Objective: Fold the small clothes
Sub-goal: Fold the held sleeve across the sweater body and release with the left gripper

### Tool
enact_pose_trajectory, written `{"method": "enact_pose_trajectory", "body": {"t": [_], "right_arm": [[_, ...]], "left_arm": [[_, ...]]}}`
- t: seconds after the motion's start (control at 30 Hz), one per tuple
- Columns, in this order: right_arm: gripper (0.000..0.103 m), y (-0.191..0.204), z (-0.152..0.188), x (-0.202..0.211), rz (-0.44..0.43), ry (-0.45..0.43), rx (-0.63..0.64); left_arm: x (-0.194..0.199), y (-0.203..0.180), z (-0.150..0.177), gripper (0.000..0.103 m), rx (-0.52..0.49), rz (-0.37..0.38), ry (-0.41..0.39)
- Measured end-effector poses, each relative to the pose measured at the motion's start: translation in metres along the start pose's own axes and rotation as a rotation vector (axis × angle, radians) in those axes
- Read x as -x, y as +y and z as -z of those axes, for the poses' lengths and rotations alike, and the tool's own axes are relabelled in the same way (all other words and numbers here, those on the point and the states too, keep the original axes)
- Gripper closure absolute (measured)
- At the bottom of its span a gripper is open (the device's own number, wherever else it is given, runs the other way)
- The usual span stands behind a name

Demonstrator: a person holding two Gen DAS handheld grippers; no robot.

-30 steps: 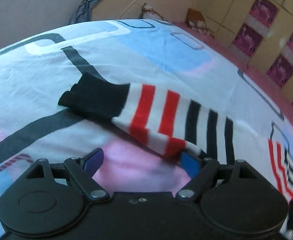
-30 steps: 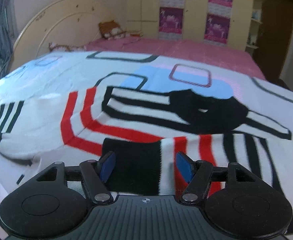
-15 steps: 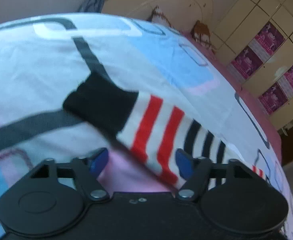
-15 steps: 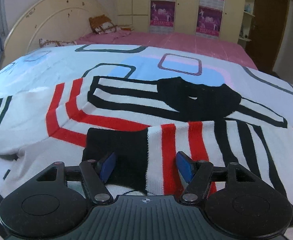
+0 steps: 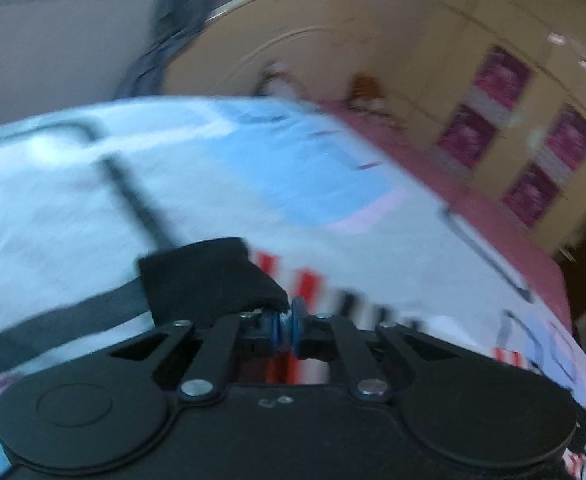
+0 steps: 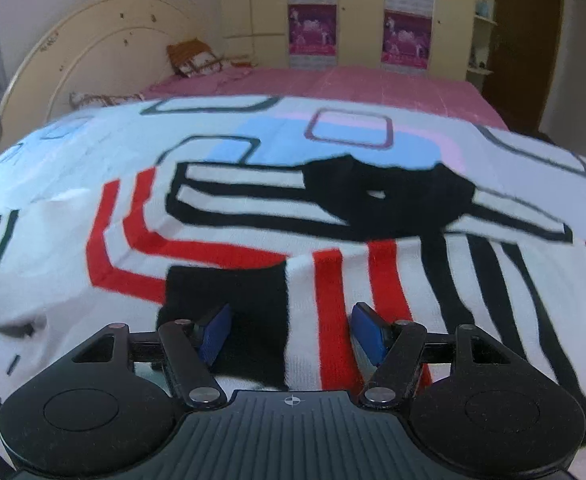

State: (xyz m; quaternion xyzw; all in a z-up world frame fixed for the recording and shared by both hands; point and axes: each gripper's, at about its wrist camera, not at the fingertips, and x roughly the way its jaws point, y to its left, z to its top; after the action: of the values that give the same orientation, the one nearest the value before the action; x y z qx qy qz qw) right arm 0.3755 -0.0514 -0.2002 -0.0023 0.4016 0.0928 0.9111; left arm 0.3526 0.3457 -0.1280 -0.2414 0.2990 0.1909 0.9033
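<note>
A small white sweater with red and black stripes and black cuffs lies on the bed. In the left wrist view, my left gripper (image 5: 287, 330) is shut on one sleeve near its black cuff (image 5: 209, 276); the view is blurred. In the right wrist view, my right gripper (image 6: 291, 330) is open, its blue pads on either side of the other sleeve's black cuff (image 6: 233, 300), where the red stripes begin. That sleeve lies folded across the sweater body (image 6: 221, 216), with its black collar (image 6: 393, 196) beyond.
The bed sheet (image 6: 345, 136) is white with blue, pink and dark rectangles. A pink cover (image 6: 333, 84) lies farther back, with pillows (image 6: 193, 56) by the cream headboard (image 6: 93, 48). Yellow wardrobes with pink posters (image 6: 313, 28) stand behind.
My left gripper has closed on the sleeve beside the black cuff and is moving, blurring the view. My right gripper stays open and has shifted slightly over the other cuff.
</note>
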Motion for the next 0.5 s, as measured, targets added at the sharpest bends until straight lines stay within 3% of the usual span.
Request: {"method": "enact_pose_trajectory", "body": {"t": [0.07, 0.23, 0.5], "right_arm": [[0.037, 0.003, -0.001, 0.001, 0.005, -0.002, 0.032], [0.037, -0.013, -0.006, 0.016, -0.024, -0.04, -0.06], [0.037, -0.059, 0.003, 0.049, 0.029, -0.074, -0.138]], "left_arm": [[0.013, -0.03, -0.004, 0.097, -0.078, 0.077, -0.018], [0.032, -0.114, 0.004, 0.097, -0.252, 0.298, -0.001], [0.034, -0.251, 0.086, 0.097, -0.524, 0.601, 0.136]]}}
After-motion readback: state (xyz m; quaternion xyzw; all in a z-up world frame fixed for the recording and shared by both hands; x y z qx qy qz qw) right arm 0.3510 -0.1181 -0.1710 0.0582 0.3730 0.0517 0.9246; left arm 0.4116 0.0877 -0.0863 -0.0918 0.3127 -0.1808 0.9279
